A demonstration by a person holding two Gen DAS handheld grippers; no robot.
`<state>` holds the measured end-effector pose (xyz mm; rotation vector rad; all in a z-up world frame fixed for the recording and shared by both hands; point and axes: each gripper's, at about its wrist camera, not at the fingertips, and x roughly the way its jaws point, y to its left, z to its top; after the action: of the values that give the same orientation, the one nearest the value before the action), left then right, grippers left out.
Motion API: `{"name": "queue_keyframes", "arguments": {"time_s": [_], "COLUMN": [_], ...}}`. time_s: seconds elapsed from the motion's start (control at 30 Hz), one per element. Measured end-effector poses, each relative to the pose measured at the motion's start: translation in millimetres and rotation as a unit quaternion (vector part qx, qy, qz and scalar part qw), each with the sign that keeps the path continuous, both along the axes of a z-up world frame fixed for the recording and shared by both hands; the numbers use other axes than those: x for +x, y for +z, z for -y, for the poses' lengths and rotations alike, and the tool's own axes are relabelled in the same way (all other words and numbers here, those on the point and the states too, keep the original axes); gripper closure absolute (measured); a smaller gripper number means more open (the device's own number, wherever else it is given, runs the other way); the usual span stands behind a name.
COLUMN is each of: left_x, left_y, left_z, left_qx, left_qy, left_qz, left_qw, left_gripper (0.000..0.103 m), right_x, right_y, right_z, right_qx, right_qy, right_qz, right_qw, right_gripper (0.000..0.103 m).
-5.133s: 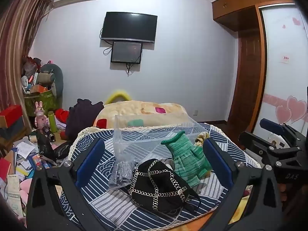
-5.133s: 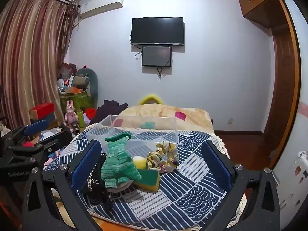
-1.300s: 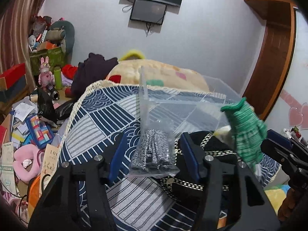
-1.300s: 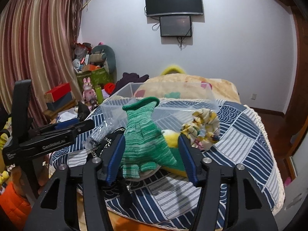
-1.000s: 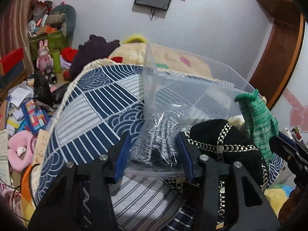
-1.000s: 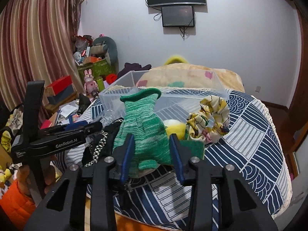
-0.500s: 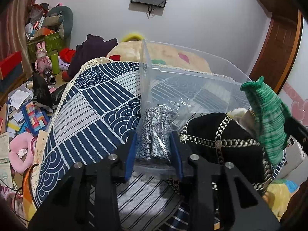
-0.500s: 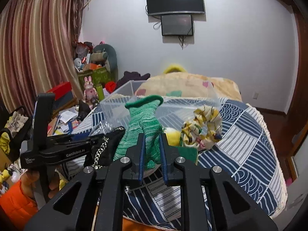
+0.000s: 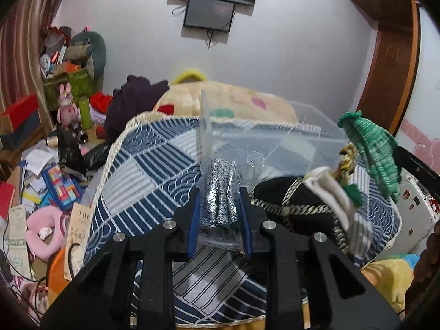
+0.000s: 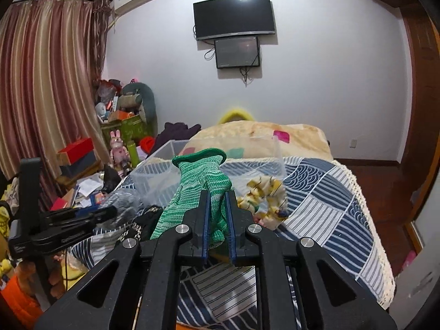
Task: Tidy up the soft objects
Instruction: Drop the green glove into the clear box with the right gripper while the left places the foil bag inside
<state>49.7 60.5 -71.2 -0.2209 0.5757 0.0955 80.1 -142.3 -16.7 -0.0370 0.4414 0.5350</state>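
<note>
My left gripper [image 9: 219, 209] is shut on a clear plastic bag holding a grey speckled knit item [image 9: 219, 192], just in front of the clear plastic bin [image 9: 310, 126]. My right gripper [image 10: 217, 217] is shut on a green knit glove [image 10: 203, 181] and holds it up off the table; the glove also shows at the right of the left wrist view [image 9: 374, 154]. A black bag with chain trim [image 9: 297, 206] lies on the blue patterned tablecloth [image 9: 154, 181]. A yellow and white scrunchie [image 10: 266, 198] lies beside the bin [image 10: 156, 176].
A bed with a beige blanket [image 10: 261, 140] stands behind the table. The floor at the left is cluttered with toys, boxes and papers [image 9: 49, 170]. A wooden door [image 9: 390, 63] is at the right. A TV [image 10: 233, 16] hangs on the wall.
Both grippers went from wide open to shut: the left closed on the bagged grey item, the right closed on the green glove and lifted it.
</note>
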Motion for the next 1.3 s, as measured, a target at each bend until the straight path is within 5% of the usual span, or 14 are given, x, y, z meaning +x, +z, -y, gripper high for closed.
{"name": "queue_keyframes", "arguments": {"time_s": [0.57,0.9,1.3], "left_x": [24.5,67.3,122.8], "left_y": [65.8,64.5,47.1], "left_z": [-1.0,-9.6,-9.5], "left_qx": [0.001,-0.009,-0.006], "left_qy": [-0.021,-0.032,-0.041], "left_qz": [0.076,0.054,-0.003], "left_qw": [0.9969,0.9980,0.9991], "left_gripper": [0.077,0.077,0.077], "right_x": [25.2,58.0,96.5], "right_y": [31.4,36.0,20.5], "right_z": [-0.4,-22.7,-36.0], "right_qx": [0.014,-0.011,-0.034], "right_qy": [-0.024,-0.017,-0.011], "right_qz": [0.043,0.047,-0.004], "right_qw": [0.999,0.999,0.999], "right_gripper": [0.093,0.093,0.093]}}
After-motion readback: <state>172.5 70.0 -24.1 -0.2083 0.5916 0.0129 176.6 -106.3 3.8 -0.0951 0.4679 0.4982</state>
